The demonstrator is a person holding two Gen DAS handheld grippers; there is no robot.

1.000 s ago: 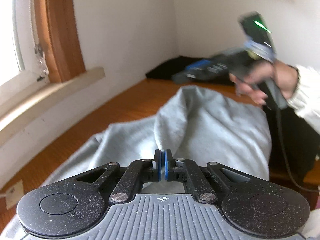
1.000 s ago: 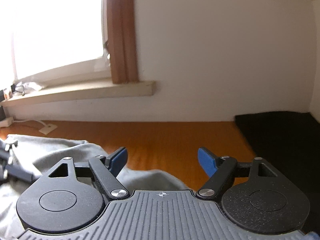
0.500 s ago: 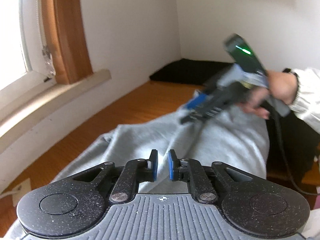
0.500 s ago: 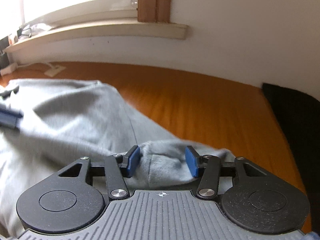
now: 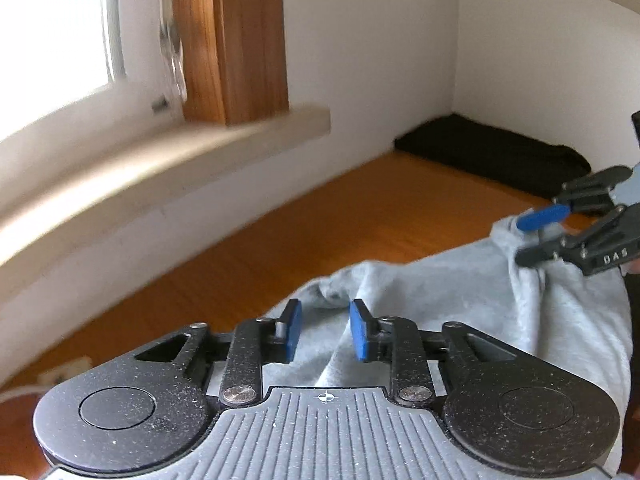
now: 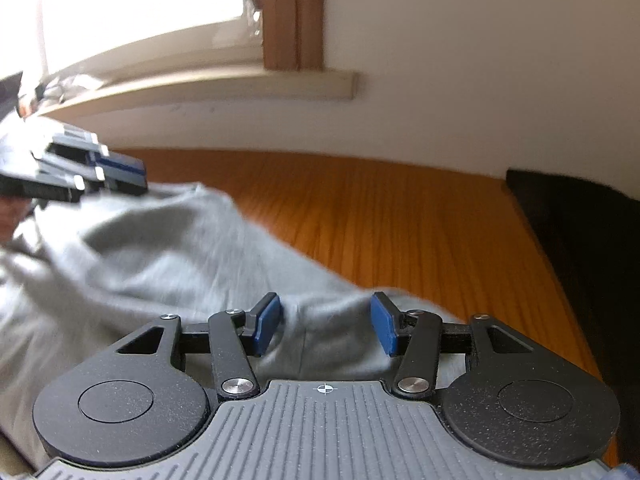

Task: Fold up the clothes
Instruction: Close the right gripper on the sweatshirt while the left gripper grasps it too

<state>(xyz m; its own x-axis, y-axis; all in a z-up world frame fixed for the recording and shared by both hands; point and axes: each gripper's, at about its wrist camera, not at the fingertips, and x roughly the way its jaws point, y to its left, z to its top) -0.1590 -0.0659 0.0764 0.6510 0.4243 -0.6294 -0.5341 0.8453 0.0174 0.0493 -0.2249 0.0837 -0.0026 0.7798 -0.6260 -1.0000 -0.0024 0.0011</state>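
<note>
The grey garment (image 5: 440, 308) is spread rumpled on the wooden tabletop (image 5: 320, 232), lower centre. The left gripper (image 5: 325, 330) and right gripper (image 6: 326, 328) are each held narrowly parted astride a raised ridge, probably so 2 edges can be pinched together.

Left tool (image 5: 325, 330) low and near, blue pads (image 5: 294, 330) parted with a moderate gap. Right tool (image 6: 325, 330) low at the far right, pads (image 6: 267, 328) spread wider. Both level, pointing forward, neither clamped on anything.
</note>
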